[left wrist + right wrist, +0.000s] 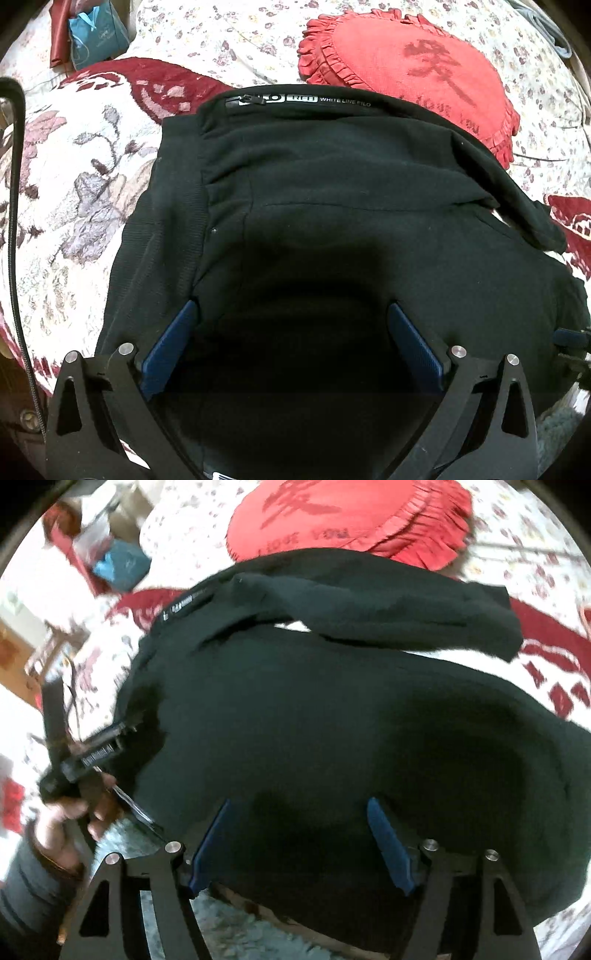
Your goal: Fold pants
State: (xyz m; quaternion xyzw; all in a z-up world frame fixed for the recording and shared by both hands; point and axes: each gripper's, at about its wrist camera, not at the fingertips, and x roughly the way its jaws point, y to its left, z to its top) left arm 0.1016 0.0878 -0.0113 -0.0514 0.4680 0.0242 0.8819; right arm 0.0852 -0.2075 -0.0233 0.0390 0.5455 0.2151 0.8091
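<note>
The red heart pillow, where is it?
The red heart pillow lies on the flowery bedspread, at the top right of both views, just behind the black pants.

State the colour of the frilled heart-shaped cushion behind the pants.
Red frilled heart-shaped cushion with darker red lettering, clearest in the left wrist view.

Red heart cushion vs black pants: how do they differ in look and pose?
The red heart cushion is bright red, with a frilled edge and darker lettering; the black pants are plain black apart from a white-printed zip strip. The cushion lies flat as one piece; the pants are folded over in layers. The cushion sits farther back, its near edge covered by the pants. Both rest on the floral bedspread.
</note>
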